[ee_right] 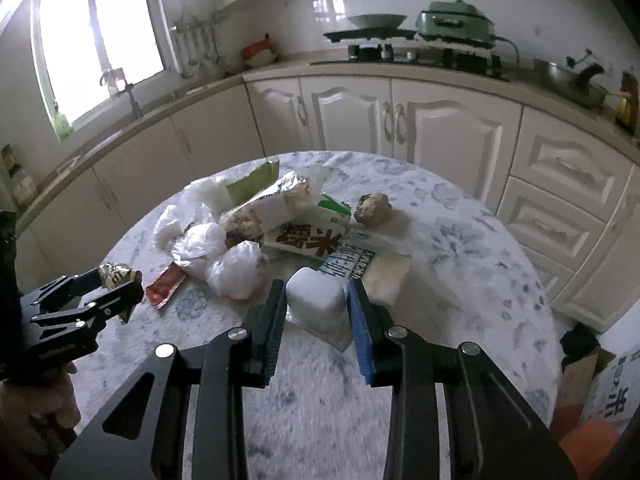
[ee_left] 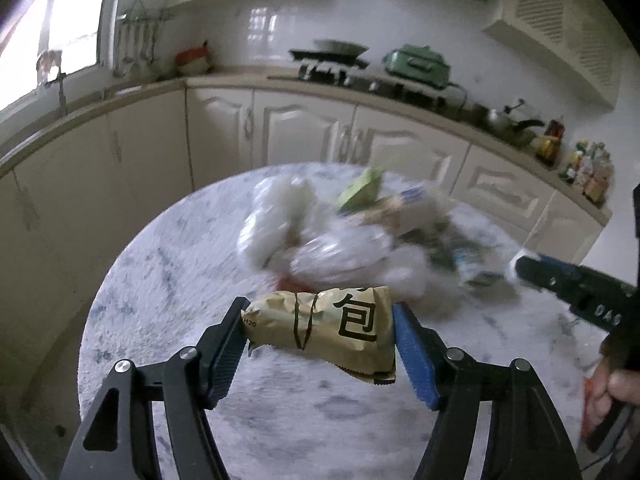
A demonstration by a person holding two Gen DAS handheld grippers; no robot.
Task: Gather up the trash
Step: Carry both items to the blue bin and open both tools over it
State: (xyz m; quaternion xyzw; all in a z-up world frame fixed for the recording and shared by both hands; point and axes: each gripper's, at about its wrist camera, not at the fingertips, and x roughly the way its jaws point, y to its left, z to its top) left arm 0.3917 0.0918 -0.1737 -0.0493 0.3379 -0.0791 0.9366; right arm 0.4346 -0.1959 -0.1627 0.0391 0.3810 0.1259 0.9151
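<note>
Round table (ee_right: 460, 248) w/ marbled top, trash pile (ee_right: 256, 236) mid-table: plastic bags, snack wrappers, red sachet, brown lump off to the side.
L gripper (ee_left: 320, 332): fingers approx half spread, pads pinching tan packet (ee_left: 324, 328) by both ends; packet held clear of the table, just in front of the pile.
R gripper (ee_right: 318, 308): fingers narrow, pads pressed on both sides of white bottle (ee_right: 316, 300), upright-ish, at near edge of the pile.
</note>
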